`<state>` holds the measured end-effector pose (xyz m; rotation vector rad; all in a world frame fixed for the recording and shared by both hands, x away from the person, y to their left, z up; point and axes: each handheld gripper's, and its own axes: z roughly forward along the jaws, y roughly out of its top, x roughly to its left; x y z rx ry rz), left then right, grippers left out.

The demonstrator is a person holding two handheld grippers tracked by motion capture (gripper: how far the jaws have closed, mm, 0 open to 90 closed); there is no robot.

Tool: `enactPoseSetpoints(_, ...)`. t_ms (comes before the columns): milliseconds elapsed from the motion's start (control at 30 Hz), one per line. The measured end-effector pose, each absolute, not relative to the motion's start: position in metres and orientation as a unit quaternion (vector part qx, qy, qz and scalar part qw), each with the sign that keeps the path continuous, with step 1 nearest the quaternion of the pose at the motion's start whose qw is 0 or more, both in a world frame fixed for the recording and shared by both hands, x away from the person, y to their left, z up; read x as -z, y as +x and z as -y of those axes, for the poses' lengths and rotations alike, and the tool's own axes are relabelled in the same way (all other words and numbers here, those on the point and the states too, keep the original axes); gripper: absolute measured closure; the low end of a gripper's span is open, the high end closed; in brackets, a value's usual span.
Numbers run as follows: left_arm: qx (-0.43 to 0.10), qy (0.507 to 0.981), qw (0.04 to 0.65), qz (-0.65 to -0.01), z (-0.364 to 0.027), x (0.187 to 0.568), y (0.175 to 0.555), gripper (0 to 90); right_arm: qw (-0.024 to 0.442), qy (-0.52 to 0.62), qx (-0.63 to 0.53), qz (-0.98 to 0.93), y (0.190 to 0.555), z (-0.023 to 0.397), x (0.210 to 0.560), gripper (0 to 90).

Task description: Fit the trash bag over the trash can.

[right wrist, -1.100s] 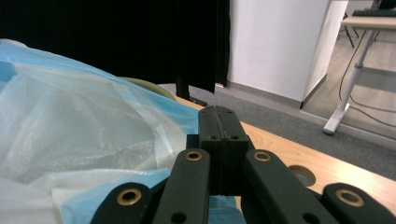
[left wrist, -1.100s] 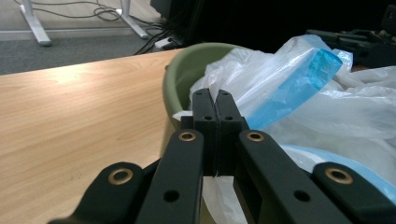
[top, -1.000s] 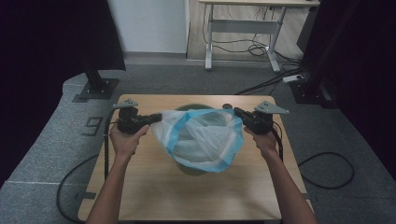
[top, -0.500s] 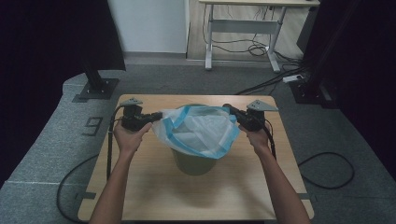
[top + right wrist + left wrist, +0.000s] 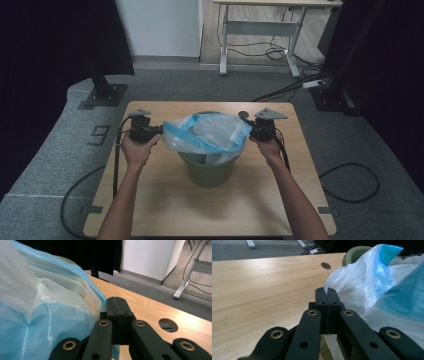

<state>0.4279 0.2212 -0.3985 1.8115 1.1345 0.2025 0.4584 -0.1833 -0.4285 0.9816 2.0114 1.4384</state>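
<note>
A translucent white plastic bag with a blue rim hangs into a green bin in the middle of the wooden table. My left gripper is shut on the bag's left edge, and my right gripper is shut on its right edge. In the left gripper view the jaws meet, with bag film bulging to their right. The right gripper view has its jaws pressed together beside the blue rim.
The table has a round cable hole near the right gripper and another past the left one. Cables trail from both grippers over the table's edges. A white desk frame and a black stand are on the floor beyond.
The bag has sunk lower over the bin, so the bin's green wall now shows under it. Both hands came down a little, and the right gripper moved inward.
</note>
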Motion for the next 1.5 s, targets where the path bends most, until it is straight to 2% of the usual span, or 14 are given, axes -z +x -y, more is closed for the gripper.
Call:
enactPoseSetpoints(300, -0.081, 0.745, 0.462, -0.474, -0.22, 0.409, 0.432, 89.7, 0.229, 0.359, -0.514, -0.745, 0.464, 0.169, 0.429, 89.0)
enactPoseSetpoints(1067, -0.048, 0.755, 0.432, -0.491, -0.211, 0.429, 0.445, 89.7, 0.203, 0.394, -0.47, -0.763, 0.476, 0.17, 0.443, 88.9)
enactPoseSetpoints(1500, -0.036, 0.749, 0.453, -0.482, -0.216, 0.428, 0.437, 89.4, 0.19, 0.407, -0.463, -0.764, 0.472, 0.184, 0.456, 88.8)
